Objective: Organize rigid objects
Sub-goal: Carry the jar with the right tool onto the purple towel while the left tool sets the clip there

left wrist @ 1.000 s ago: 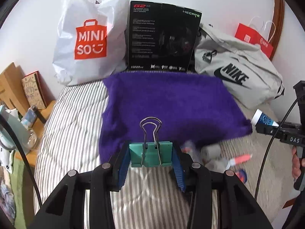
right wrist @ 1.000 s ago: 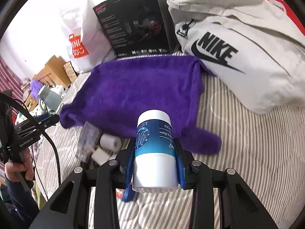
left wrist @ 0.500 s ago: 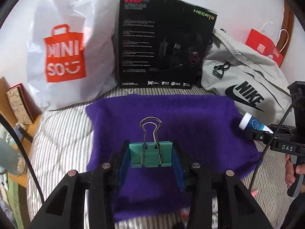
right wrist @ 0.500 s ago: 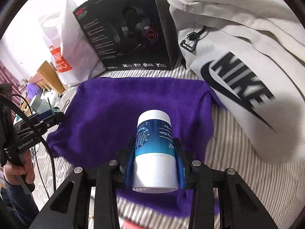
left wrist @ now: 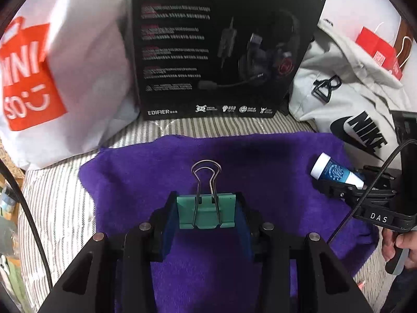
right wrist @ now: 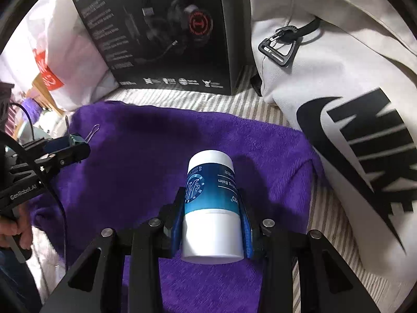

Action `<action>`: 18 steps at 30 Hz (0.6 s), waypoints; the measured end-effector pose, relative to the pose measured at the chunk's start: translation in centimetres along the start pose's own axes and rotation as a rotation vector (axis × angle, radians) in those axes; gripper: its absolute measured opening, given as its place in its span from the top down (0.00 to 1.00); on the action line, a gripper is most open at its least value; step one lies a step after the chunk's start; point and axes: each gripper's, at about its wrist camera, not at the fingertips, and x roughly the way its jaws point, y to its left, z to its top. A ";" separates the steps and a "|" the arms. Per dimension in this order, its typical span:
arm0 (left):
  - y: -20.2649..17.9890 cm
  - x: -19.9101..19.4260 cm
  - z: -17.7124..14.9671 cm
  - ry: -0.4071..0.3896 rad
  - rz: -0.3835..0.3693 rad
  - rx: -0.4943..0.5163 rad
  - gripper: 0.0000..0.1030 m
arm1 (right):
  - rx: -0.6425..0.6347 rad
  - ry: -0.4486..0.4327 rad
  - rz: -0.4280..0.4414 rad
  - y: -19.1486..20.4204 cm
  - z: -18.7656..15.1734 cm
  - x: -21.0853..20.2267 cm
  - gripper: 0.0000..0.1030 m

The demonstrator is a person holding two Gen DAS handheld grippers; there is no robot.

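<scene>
Purple towel below; left gripper clamps binder clip, right gripper clamps balm tube.

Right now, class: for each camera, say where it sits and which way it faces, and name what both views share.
Left wrist: on the left gripper, facing the headset box; its fingers clamp a green binder clip; a hand shows.
Right wrist: on the right gripper, facing the Nike bag; it holds a balm tube.
Shared: the purple towel, and each other's gripper.
</scene>
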 end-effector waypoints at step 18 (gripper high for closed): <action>-1.3 3.1 -0.2 0.085 0.068 0.071 0.54 | -0.105 0.002 -0.036 1.3 -0.2 1.2 0.49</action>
